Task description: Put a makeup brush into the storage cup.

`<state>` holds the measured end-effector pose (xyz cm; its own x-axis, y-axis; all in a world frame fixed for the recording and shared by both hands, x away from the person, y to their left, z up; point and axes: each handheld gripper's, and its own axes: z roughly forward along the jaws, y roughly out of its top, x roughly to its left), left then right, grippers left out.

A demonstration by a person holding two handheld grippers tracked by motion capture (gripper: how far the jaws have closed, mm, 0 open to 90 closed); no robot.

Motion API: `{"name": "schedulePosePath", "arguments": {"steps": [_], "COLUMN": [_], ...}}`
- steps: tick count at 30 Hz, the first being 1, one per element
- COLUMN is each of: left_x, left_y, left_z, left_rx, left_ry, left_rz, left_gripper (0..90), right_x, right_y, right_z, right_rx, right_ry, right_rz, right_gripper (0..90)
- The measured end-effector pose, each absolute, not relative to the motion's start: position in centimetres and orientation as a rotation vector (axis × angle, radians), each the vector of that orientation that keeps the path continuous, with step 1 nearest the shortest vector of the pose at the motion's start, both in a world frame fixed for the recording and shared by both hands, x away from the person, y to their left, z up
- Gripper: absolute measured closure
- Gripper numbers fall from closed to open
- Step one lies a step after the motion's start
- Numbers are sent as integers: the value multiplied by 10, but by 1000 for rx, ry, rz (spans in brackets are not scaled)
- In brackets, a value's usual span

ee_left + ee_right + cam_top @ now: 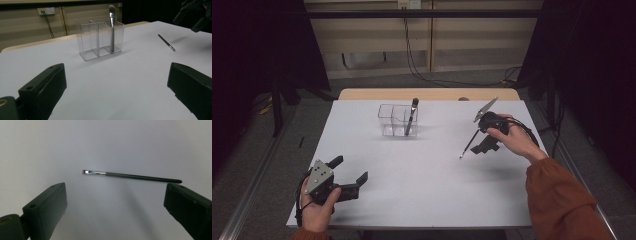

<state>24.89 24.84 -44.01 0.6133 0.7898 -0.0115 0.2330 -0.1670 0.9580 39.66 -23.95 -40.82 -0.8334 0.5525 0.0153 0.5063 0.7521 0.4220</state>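
A: Where does the thin makeup brush (130, 176) lie?

B: Flat on the white bench (422, 180), on its right half, just under the right tongs (486, 142). In the right gripper view it lies crosswise ahead of the two black jaws, touching neither. The jaws stand wide apart, with nothing between them.

A: How does the brush look?

B: It has a slim dark handle that tapers to a point, a short shiny metal ferrule, and a tiny flat tuft with a reddish tip. In the high view the tuft end points toward the person and the handle runs up under the tongs.

A: How much open room is around it?

B: Bare white surface on every side. The bench's right edge is near but apart from the brush, and the near edge is well apart. A clear organizer (398, 120) stands well to the left of it, toward the far edge.

A: Counts?

B: Two brushes: the thin one lying flat, and one thicker brush (411, 116) standing upright in the organizer's right end compartment, bristles up. One organizer, split by clear dividers; the other compartments look bare. Two tongs.

A: And the left tongs (351, 172)?

B: Resting near the bench's front left corner, held in the left hand (318, 207), jaws spread wide and gripping nothing, pointed toward the organizer.
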Motion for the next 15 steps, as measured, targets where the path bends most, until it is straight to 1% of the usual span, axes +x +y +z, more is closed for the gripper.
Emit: {"name": "schedulePosePath", "arguments": {"steps": [3,6,9,13,15], "left_x": [249,249,249,249,249], "left_y": [249,248,248,248,248], "left_z": [-440,-440,-440,-440,-440], "left_rx": [1710,1715,1715,1717,1713], "left_ry": [848,845,847,844,849], "left_rz": [615,614,614,615,616], "left_gripper": [23,23,23,23,23], "right_x": [399,401,404,409,411], "right_y": [-238,-236,-234,-230,-229], "right_z": [-411,-413,-415,-421,-423], "right_rx": [853,801,773,723,714], "right_ry": [2871,2864,2893,2891,2890], "right_rz": [595,535,538,525,490], "right_gripper": [47,67,53,60,95]}}
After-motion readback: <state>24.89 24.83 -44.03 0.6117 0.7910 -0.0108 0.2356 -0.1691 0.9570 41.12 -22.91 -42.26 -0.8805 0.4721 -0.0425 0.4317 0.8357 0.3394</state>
